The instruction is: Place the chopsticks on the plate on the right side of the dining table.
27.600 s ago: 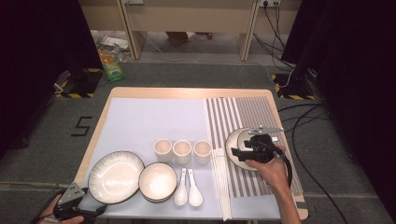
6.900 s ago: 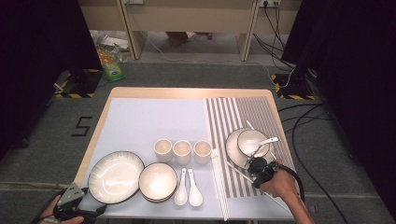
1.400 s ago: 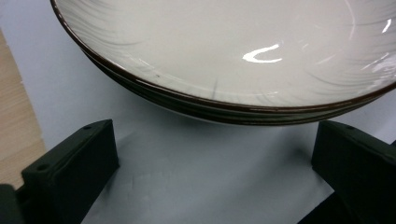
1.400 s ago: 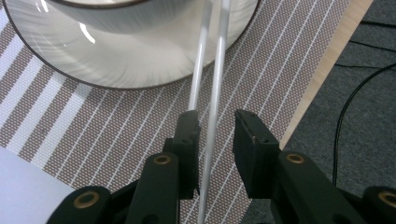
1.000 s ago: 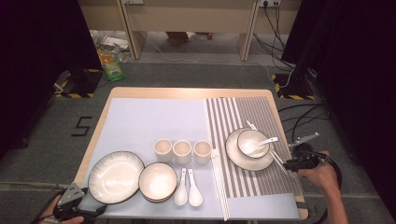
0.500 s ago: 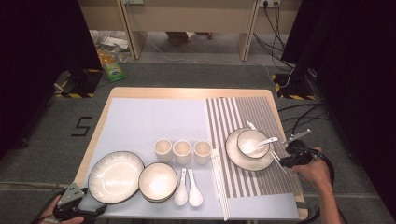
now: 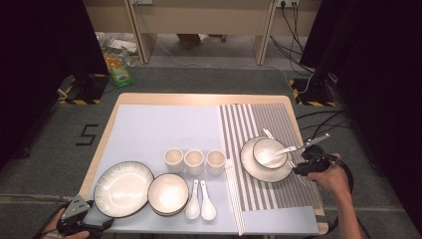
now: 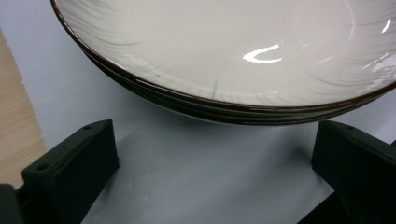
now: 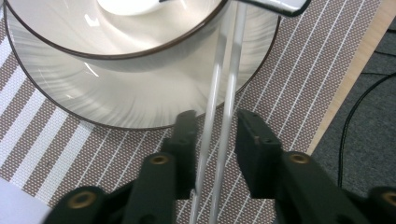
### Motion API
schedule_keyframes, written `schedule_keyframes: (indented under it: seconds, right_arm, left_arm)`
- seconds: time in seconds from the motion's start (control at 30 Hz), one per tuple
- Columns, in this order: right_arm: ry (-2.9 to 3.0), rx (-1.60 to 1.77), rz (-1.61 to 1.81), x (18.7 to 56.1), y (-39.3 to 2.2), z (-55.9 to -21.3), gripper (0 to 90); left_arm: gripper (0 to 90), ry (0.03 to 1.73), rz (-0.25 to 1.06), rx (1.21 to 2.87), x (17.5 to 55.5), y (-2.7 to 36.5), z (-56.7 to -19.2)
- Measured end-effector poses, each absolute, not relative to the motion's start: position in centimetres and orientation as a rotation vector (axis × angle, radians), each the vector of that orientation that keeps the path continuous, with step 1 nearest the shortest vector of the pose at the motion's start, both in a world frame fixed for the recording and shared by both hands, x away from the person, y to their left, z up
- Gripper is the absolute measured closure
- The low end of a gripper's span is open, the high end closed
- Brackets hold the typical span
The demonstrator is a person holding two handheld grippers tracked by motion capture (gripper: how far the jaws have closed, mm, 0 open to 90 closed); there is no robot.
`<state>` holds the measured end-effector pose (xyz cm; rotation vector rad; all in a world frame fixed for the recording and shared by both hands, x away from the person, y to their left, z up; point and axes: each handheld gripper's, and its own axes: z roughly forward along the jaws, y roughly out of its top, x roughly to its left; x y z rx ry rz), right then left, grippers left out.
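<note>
Wooden table [image 7: 112, 130], pale blue mat [image 7: 164, 129] on its left, striped mat [image 7: 259, 119] on its right

Right claw [image 7: 304, 166] beside plate [image 7: 265, 171], chopsticks [image 7: 296, 166]

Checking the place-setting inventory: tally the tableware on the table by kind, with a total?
Small cream ceramic cups: 3
White ceramic soup spoons: 3, one in the small bowl
Cream brown-rimmed plates: 2
Cream brown-rimmed bowls: 2 spots; the left one may be a stack
White chopstick pairs: 2
Total: 12
</note>
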<state>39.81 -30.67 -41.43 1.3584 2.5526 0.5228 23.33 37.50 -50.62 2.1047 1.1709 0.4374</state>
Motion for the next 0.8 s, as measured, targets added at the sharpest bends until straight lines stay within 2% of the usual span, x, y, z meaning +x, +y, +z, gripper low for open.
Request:
schedule_keyframes:
  seconds: [0.37, 0.67, 0.8]
  right_arm:
    - [2.57, 1.357, 0.486, 39.5, -30.4, -41.7, 63.6]
    - [2.605, 1.301, 0.455, 40.0, -30.6, -42.3, 77.8]
    - [2.612, 1.276, 0.442, 40.3, -30.6, -42.3, 78.8]
  left_arm:
    - [0.0, 1.172, 0.437, 2.103, 23.3, 37.5, -50.6]
    - [0.0, 1.171, 0.437, 2.104, 23.3, 37.5, -50.6]
    - [0.0, 1.172, 0.436, 2.104, 23.3, 37.5, -50.6]
